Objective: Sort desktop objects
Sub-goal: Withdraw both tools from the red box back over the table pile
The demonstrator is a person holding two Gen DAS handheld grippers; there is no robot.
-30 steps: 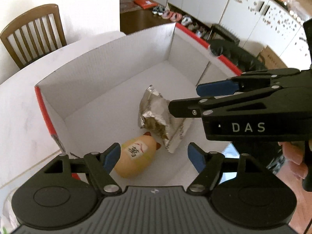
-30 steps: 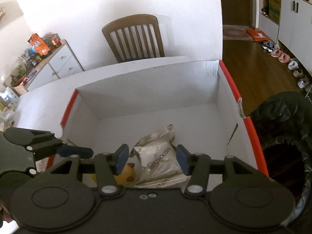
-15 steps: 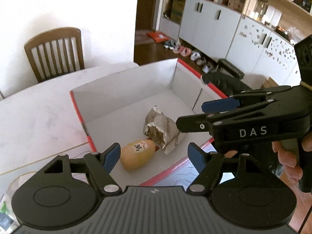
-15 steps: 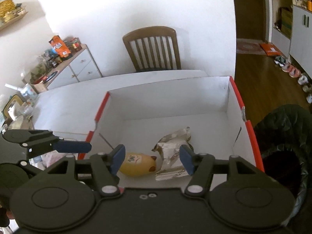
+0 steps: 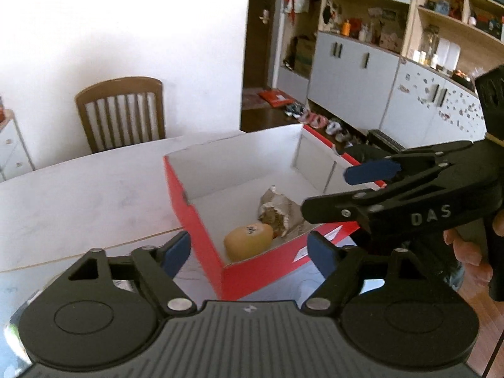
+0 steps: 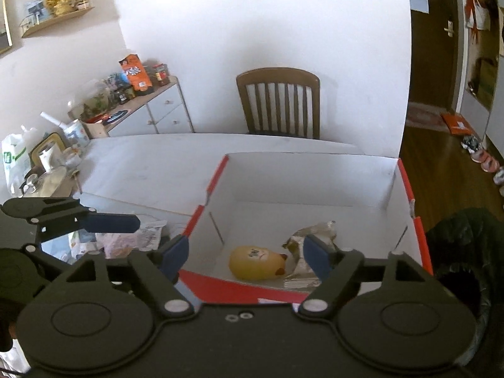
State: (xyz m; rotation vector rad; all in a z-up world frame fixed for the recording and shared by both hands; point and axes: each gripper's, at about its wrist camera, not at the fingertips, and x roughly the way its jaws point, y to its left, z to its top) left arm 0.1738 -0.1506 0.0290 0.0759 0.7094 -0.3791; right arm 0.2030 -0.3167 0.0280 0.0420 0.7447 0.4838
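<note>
A red box with a white inside [image 5: 201,233] [image 6: 315,173] stands on the white table. In it lie a yellow egg-shaped toy [image 5: 249,241] [image 6: 255,263] and a crumpled silver snack bag [image 5: 280,212] [image 6: 310,239], touching. My left gripper [image 5: 249,252] is open and empty, held above and before the box's near corner. My right gripper [image 6: 245,255] is open and empty, above the box's near rim. The right gripper also shows at the right of the left wrist view [image 5: 371,170].
A wooden chair [image 5: 121,111] [image 6: 278,102] stands behind the table. Loose wrappers and packets [image 6: 126,239] lie left of the box. A dresser with jars and snack bags [image 6: 138,94] stands at the far left. A dark coat [image 6: 466,252] hangs right of the box.
Both grippers have drawn back and up out of the box, still open and empty. The toy and the bag stay in the box.
</note>
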